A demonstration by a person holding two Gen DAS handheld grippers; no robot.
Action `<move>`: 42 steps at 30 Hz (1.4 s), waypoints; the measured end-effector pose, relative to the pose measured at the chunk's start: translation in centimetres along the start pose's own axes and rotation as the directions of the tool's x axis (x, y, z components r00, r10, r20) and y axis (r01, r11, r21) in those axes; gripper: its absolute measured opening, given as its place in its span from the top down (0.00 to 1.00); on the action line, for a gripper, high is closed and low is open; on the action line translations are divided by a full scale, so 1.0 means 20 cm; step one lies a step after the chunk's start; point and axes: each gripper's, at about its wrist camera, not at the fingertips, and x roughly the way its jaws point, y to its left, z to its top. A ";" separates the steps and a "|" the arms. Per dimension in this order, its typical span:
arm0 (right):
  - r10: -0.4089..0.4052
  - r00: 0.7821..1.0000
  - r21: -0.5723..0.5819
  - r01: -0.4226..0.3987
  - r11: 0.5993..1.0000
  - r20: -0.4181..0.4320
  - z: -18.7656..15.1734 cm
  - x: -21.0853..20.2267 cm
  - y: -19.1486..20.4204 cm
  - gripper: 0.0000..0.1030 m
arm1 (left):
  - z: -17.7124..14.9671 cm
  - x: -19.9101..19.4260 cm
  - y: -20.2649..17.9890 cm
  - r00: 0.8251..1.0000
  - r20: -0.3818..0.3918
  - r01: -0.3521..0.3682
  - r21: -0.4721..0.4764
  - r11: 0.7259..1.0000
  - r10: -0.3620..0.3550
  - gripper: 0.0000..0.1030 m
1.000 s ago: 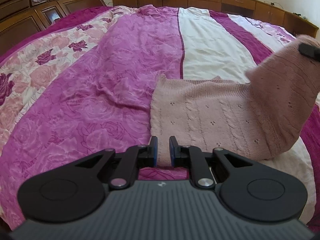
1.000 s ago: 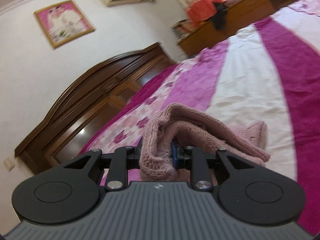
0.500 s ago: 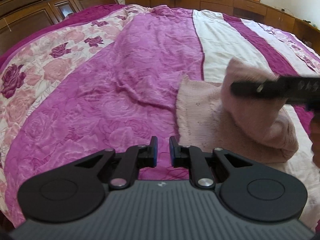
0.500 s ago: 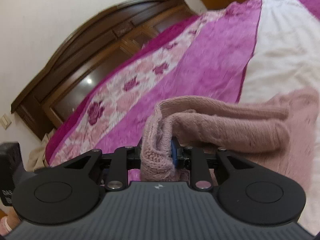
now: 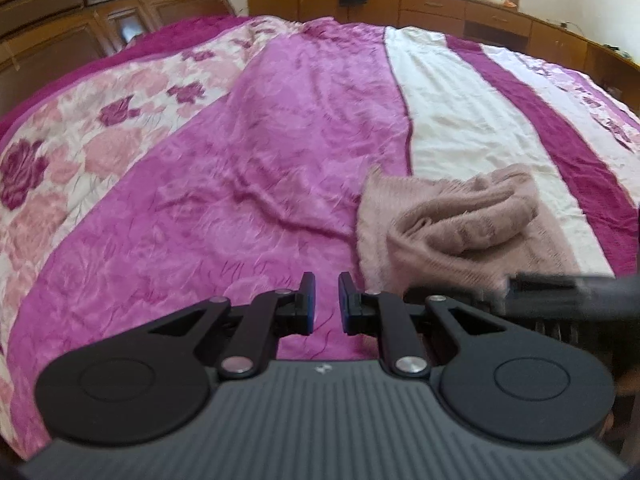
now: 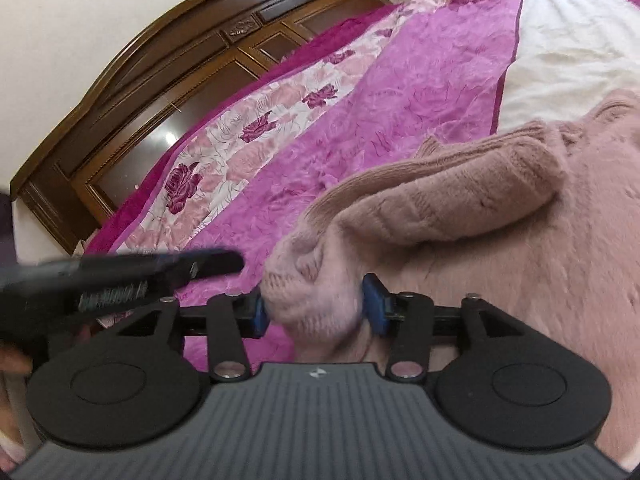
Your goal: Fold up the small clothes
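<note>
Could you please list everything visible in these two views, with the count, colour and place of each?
sweater: one, dusty pink knit, on the bedspread, partly folded over itself.
bedspread: one, magenta, cream and rose-print stripes, covering the bed.
headboard: one, dark carved wood, at the bed's head.
cabinets: a low brown wooden run along the far wall.
left gripper: one, black, narrowly open, empty, above the bedspread.
right gripper: one, black, open, the sweater's folded edge between its fingers.

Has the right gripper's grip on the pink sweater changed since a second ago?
Yes. The right gripper has opened around the pink sweater, and the fold has come down onto the bedspread.
</note>
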 end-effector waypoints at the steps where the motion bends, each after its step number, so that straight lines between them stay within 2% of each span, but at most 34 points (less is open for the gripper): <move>1: -0.007 1.000 -0.012 0.007 1.000 0.010 -0.02 -0.05 0.01 0.46 | 0.01 0.00 -0.01 1.000 0.007 0.006 0.007 1.000 -0.006 0.85; 6: -0.059 0.997 -0.033 0.061 0.998 0.054 -0.08 -0.25 0.03 0.44 | 0.07 -0.02 -0.11 0.998 0.035 0.050 0.054 0.997 -0.052 0.85; 11: -0.151 0.977 0.012 0.150 0.989 0.150 -0.10 -0.47 -0.03 0.43 | 0.10 -0.02 -0.21 0.993 0.035 0.112 0.110 0.988 -0.116 0.85; 12: -0.172 0.970 0.025 0.170 0.985 0.169 -0.10 -0.52 -0.05 0.43 | 0.11 -0.01 -0.23 0.991 0.032 0.129 0.121 0.984 -0.134 0.82; 13: -0.188 0.965 0.034 0.185 0.982 0.184 -0.10 -0.55 -0.07 0.43 | 0.11 -0.01 -0.24 0.989 0.030 0.140 0.130 0.982 -0.145 0.63; 15: -0.224 0.952 0.048 0.218 0.975 0.209 -0.10 -0.61 -0.10 0.43 | 0.11 0.00 -0.28 0.988 0.041 0.142 0.153 0.978 -0.150 0.39; 16: -0.240 0.946 0.056 0.233 0.971 0.218 -0.10 -0.63 -0.12 0.43 | 0.11 0.01 -0.30 0.987 0.051 0.138 0.176 0.975 -0.149 0.37; 19: -0.262 0.938 0.081 0.250 0.965 0.228 -0.11 -0.67 -0.18 0.42 | 0.11 0.03 -0.36 0.986 0.049 0.145 0.250 0.957 -0.162 0.37; 26: -0.281 0.936 0.116 0.261 0.958 0.211 -0.13 -0.66 -0.23 0.42 | 0.10 0.16 -0.40 0.981 0.004 0.184 0.328 0.927 -0.196 0.37; 33: -0.299 0.935 0.115 0.282 0.953 0.191 -0.15 -0.61 -0.25 0.42 | 0.11 0.30 -0.42 0.984 -0.023 0.170 0.427 0.888 -0.177 0.37; 38: -0.326 0.927 0.104 0.311 0.945 0.185 -0.15 -0.58 -0.25 0.42 | 0.13 0.38 -0.40 0.982 -0.022 0.178 0.412 0.894 -0.186 0.37; 42: -0.334 0.925 0.112 0.317 0.942 0.183 -0.16 -0.56 -0.26 0.41 | 0.15 0.45 -0.38 0.986 0.023 0.146 0.369 0.918 -0.166 0.36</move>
